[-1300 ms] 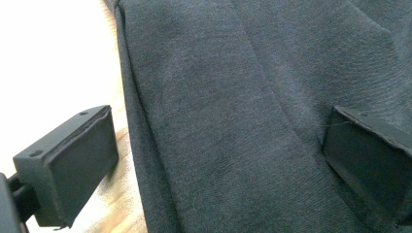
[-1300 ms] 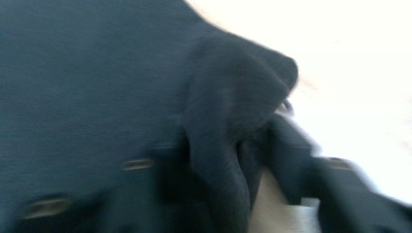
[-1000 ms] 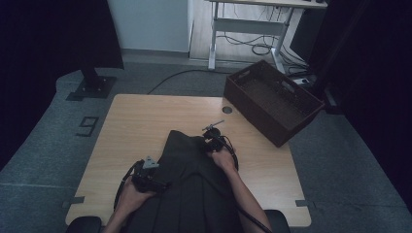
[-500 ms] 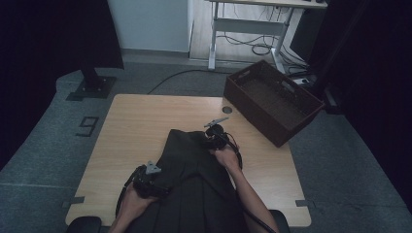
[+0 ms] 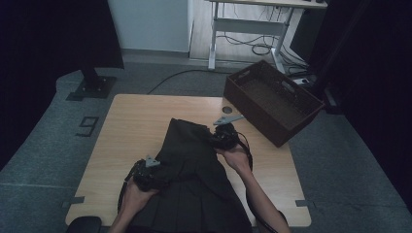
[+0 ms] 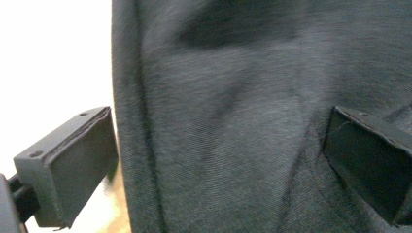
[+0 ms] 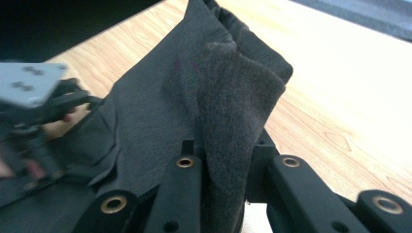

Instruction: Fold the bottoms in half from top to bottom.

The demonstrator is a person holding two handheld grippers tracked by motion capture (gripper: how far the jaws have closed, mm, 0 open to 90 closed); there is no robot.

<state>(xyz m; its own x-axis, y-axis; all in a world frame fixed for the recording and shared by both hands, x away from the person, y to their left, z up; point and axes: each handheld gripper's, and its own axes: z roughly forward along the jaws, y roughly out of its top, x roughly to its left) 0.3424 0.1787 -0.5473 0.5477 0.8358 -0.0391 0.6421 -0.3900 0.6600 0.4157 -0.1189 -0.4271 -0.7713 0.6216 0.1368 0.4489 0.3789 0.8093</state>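
A dark grey pleated fabric garment lies spread on the light wooden rectangular table, running from the table's middle down over its near edge, between the person's two forearms.

The right gripper sits at the far right edge of the garment, towards the side of the table where the dark brown woven rectangular basket stands. In the right gripper view its black jaws are drawn close together and pinch a folded ridge of the garment, which stands up between them in a peak above the table. The cloth slopes down from that peak towards the other gripper, seen farther off at the garment's opposite side.

The left gripper rests at the near left edge of the garment, closer to the person than the right one. In the left gripper view its jaws stand wide apart, one off the cloth's edge over the bright table, the other against the cloth, with the garment's edge lying between them; the pads do not press it.

The basket stands at the table's far right corner, hanging partly over the edge, well apart from the garment.
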